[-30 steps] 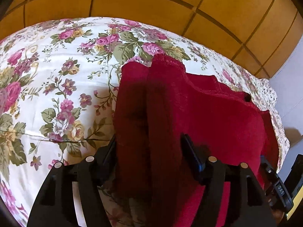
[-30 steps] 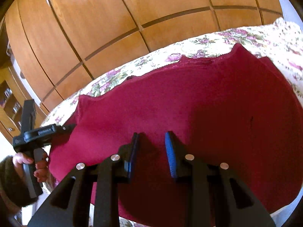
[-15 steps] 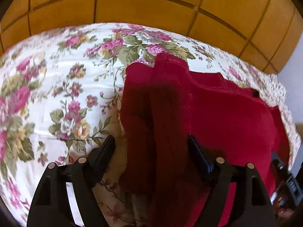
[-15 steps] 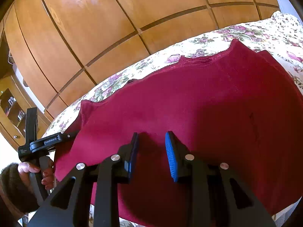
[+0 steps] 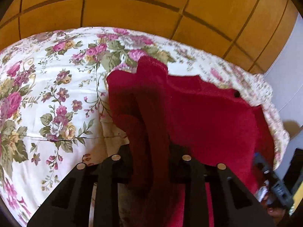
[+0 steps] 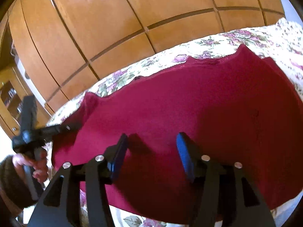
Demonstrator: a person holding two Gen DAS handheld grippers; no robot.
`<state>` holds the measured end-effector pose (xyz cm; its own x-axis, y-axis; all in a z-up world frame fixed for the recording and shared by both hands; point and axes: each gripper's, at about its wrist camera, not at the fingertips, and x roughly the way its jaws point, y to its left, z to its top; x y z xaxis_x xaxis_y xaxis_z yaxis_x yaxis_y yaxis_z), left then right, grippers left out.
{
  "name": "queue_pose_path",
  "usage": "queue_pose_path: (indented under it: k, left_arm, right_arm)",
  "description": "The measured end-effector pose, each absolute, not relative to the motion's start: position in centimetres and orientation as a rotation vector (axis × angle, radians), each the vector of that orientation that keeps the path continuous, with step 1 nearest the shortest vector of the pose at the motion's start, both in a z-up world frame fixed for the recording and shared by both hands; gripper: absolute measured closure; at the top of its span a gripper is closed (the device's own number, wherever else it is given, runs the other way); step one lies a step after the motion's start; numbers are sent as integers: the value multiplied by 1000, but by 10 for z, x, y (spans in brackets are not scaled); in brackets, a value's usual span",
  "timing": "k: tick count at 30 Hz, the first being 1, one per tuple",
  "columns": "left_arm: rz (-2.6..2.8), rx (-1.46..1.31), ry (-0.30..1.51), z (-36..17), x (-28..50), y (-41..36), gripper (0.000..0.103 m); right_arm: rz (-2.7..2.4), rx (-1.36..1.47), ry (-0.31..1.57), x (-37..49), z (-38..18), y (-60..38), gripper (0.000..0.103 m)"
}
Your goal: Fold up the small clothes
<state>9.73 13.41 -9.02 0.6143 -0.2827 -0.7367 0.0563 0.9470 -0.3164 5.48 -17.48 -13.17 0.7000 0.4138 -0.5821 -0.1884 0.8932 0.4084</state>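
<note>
Left wrist view: close above the bed [image 5: 56, 94], facing the wooden wall [image 5: 132, 15]. Right wrist view: opposite side, equally near. Both share the red garment [image 6: 189, 104].

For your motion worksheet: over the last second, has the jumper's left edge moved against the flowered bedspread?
Yes. The left tongs have closed on the red jumper and lifted its edge into a bunched fold, baring more flowered bedspread beneath.
</note>
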Motion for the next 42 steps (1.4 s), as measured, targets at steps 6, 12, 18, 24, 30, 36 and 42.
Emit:
queue_pose_path:
  k: [6,12,18,24,30,36,42]
  left_arm:
    - [-268,-297,814,-57,81,130,80]
    - [-342,-362,749,-28,70,121,81]
    - [-431,-391,706,9,67,93,83]
    - [-535,-357,708,42,71,33,83]
    - [-643,-294,754,49,80,-56,83]
    - [-676,-181,814,17,95,-139,83]
    - [-715,-197,902,-22,99,-182,77]
  right_arm:
    - [338,384,740,59,-108,-174,65]
    - [302,267,899,87,-127,-158,67]
    - [372,376,914,82,-105,-184,65]
    - [346,354,872,48,-85,-225,56]
    - [283,457,862,42,-99,-265,54]
    - [251,566,874,46,-112,-301,54]
    - [267,683,886,51,-123,-324,56]
